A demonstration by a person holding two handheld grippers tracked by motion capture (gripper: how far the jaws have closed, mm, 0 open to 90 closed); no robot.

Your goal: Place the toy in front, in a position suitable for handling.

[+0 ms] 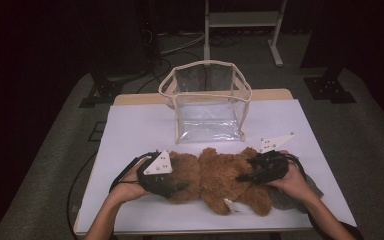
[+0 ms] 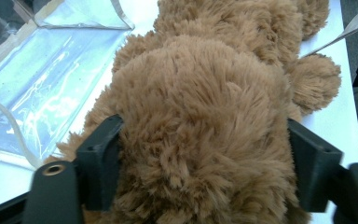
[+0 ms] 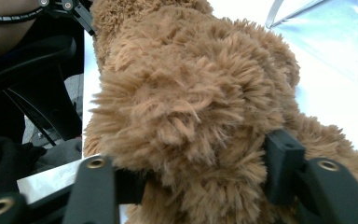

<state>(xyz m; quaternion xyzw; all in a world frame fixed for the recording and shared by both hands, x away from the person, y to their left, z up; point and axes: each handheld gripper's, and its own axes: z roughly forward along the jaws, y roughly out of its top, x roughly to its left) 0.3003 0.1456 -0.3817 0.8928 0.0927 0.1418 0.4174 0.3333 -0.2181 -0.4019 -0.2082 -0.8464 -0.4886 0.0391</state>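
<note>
— Where does the brown teddy bear (image 1: 220,180) lie?

— Stretched crosswise on the white table cover (image 1: 130,130), toward the near edge, its plush body between the two hands. In front of it, farther from the person, stands a clear plastic bag with beige trim (image 1: 207,102), upright and open at the top, close to the bear but apart from it.

— And the left gripper (image 1: 177,187)?

— It sits at the bear's left end. In the left gripper view the two black jaws stand one on each side of a thick round of fur, and the fur fills the gap from one jaw to the other. The pads lie against the pile on both sides, so the left gripper has the bear clasped across a wide part.

— The right gripper (image 1: 242,177)?

— At the bear's right end, coming in from the side. In the right gripper view its jaws flank a shaggy lump of fur, set wide, with plush packed between them and pressing on both; it too grips the bear.

— Anything else near?

— A white sewn-in label (image 1: 230,205) pokes out at the bear's near side, and a dark grey cloth (image 1: 285,197) lies under the person's right hand (image 1: 292,182). The left hand (image 1: 130,185) rests on the cover behind its gripper.
</note>
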